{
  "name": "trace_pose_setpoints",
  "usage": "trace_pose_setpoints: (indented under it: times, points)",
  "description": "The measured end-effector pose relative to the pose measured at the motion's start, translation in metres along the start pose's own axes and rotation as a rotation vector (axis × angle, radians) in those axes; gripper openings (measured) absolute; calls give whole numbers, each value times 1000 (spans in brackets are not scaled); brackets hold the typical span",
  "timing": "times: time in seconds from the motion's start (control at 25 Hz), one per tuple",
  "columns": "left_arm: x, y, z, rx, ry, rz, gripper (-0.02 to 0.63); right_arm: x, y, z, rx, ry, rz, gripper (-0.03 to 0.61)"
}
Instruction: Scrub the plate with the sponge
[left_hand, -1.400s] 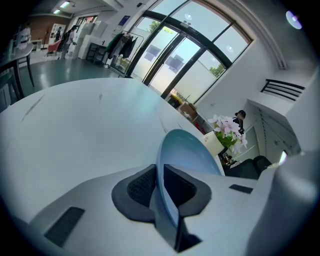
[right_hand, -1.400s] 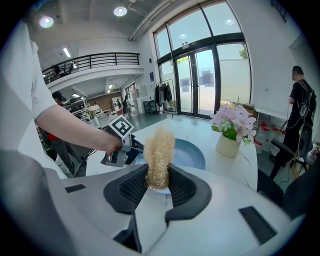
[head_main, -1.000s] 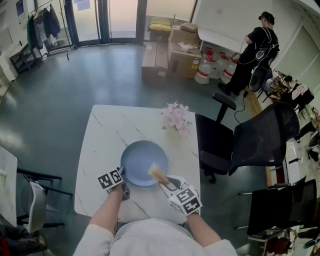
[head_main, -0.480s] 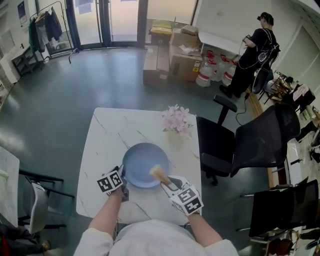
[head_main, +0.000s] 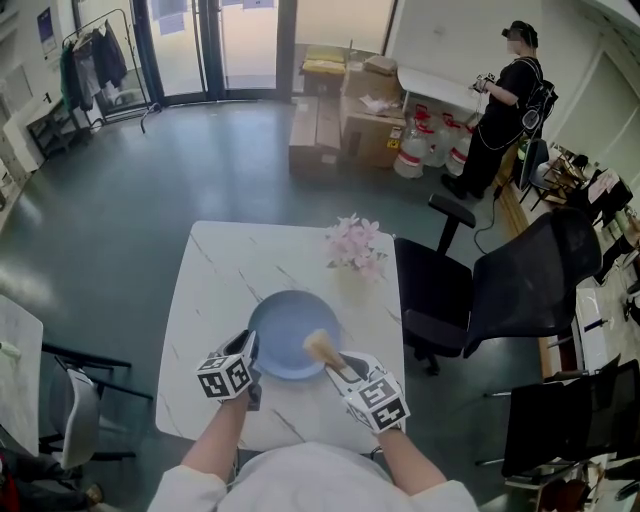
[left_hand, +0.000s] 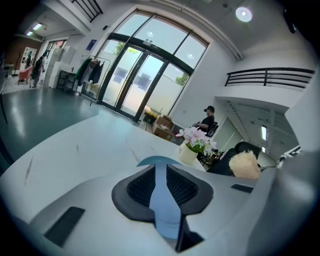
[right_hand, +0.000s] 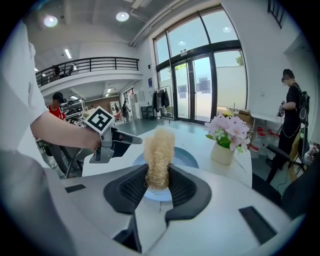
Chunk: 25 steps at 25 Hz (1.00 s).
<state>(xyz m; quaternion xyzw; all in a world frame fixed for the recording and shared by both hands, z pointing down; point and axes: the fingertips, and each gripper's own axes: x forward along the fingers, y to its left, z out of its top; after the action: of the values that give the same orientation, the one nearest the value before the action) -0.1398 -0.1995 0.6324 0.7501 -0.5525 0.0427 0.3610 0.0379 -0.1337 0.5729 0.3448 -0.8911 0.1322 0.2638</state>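
Observation:
A round blue plate (head_main: 283, 335) sits on the white marble table (head_main: 220, 290). My left gripper (head_main: 251, 356) grips the plate's near-left rim. In the left gripper view the plate (left_hand: 163, 202) stands edge-on between the dark pads, and the jaws have just been closing on it. My right gripper (head_main: 336, 366) is shut on a tan fibrous sponge (head_main: 319, 346), which hangs over the plate's near-right part. In the right gripper view the sponge (right_hand: 159, 152) sticks up from between the pads, with the plate (right_hand: 185, 158) behind it and the left gripper (right_hand: 125, 140) at its left.
A vase of pink flowers (head_main: 355, 246) stands at the table's far right edge. Black office chairs (head_main: 500, 285) crowd the right side. Another chair (head_main: 70, 415) is at the left. A person (head_main: 505, 100) stands far back by cardboard boxes (head_main: 345, 105).
My left gripper has risen and rolled at the plate's rim, so its marker cube shows from another side. The right gripper and sponge have barely moved.

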Motion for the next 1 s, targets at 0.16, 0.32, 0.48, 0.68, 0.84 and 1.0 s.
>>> trace_pose_setpoints:
  times: [0.16, 0.32, 0.48, 0.68, 0.84, 1.0]
  points:
    - [-11, -17, 8, 40, -26, -50, 63, -3, -5, 3, 3, -13, -12, 124]
    - [-25, -32, 10, 64, -42, -89, 49, -5, -5, 5, 8, -21, -15, 124]
    - [-34, -41, 7, 116, -33, -91, 43, -5, -3, 6, 11, -27, -17, 124]
    - [-44, -54, 8, 171, -47, -104, 38, -8, -2, 3, 16, -34, -21, 124]
    - [-51, -65, 9, 200, -64, -120, 35, -10, -1, 0, 18, -36, -25, 124]
    - [-57, -77, 5, 227, -73, -141, 34, -13, 1, -4, 25, -37, -25, 124]
